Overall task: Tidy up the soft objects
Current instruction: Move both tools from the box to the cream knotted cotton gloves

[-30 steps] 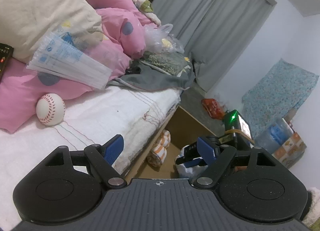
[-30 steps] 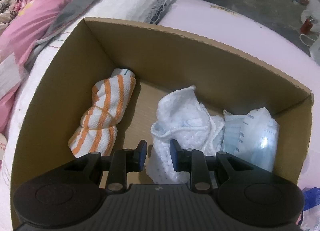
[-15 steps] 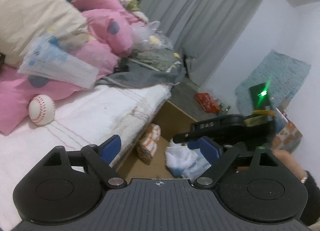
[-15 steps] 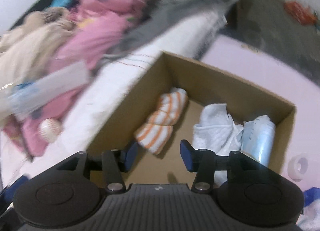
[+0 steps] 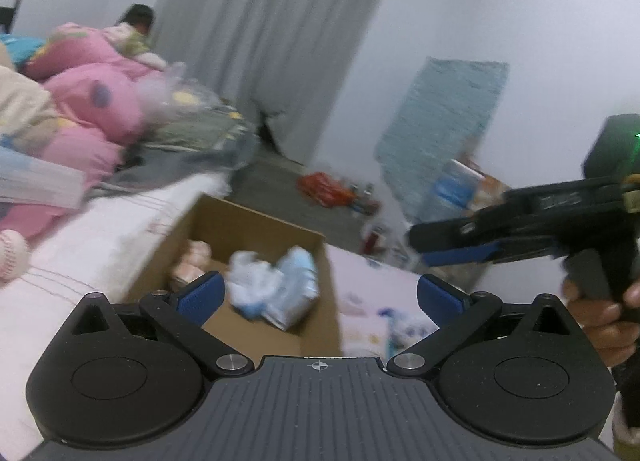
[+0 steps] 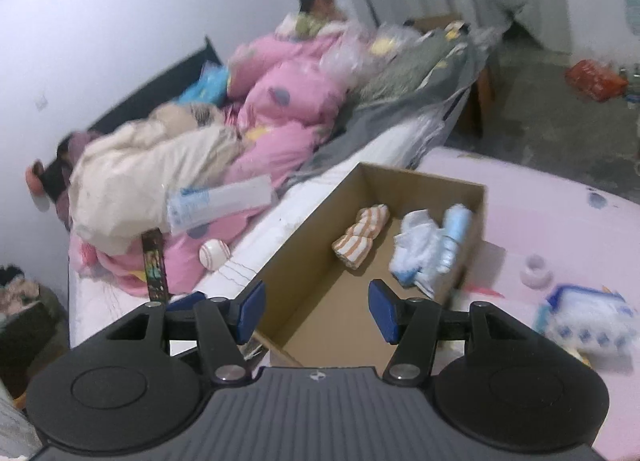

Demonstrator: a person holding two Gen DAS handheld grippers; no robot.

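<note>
Both tools, the left tool (image 5: 318,295) and right tool (image 6: 312,313), are held open and empty above the cardboard box (image 6: 420,185), so the baseball (image 6: 215,254), seemingly the nearest loose item on the bed (image 6: 280,233), is best approached squarely and gripped gently.

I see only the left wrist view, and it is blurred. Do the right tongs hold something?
Observer: No. The right tongs are open and empty, and they face the cardboard box.
Operator: What lies in the box?
Observer: An orange-striped towel roll, a white cloth and a pale blue packet.
Operator: Is any soft thing outside the box?
Observer: A blue-and-white packet lies on the pink surface, to the right of the box.
</note>
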